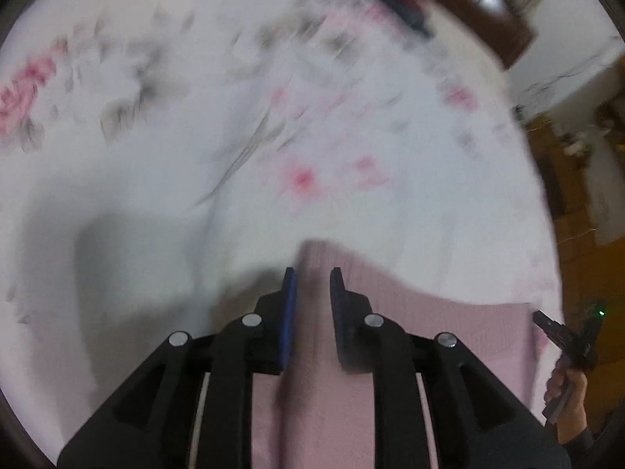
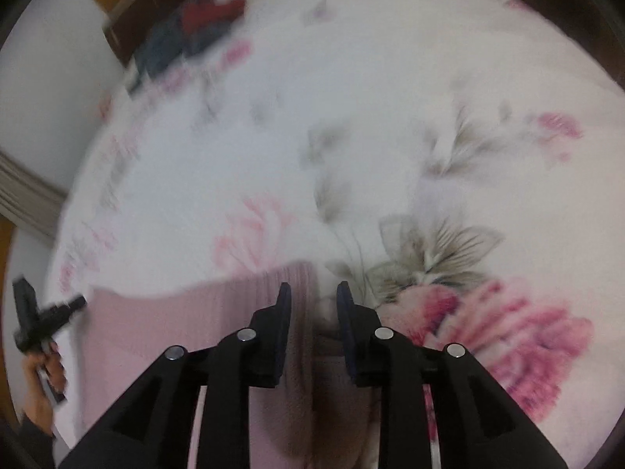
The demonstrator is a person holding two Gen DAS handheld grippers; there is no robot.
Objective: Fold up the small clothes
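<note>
- My left gripper point(image 1: 312, 273) hangs over the near left part of the pink garment point(image 1: 429, 332); its jaws stand a little apart with pink cloth showing in the gap, and through the blur I cannot tell whether the pads pinch the cloth or only hover above it.
- My right gripper point(image 2: 313, 287) sits over the garment's other end; its jaws are parted by about as much, with a dark fold of pink cloth between them, and here too I cannot tell if anything is gripped.
- Each gripper shows in the other's view, held in a hand point(image 1: 566, 387) at the edge of the frame, so the two sit at opposite ends of the garment, roughly level with each other.
- The garment lies directly under and just ahead of both grippers, on the near edge of the bed. Its long axis runs left to right, from one gripper to the other, and its far edge curves across just beyond the fingertips.
- Neither hand is clearly nearer; each is at its own end, so I judge the coming fold must be made by both together, carrying the near edge away towards the far one.
- Around it spreads the white bedsheet point(image 1: 156, 176) with pink and grey flowers, and at the far end lies a dark heap of clothes point(image 2: 187, 35).
- Both views are smeared, so the finer details stay uncertain.
</note>
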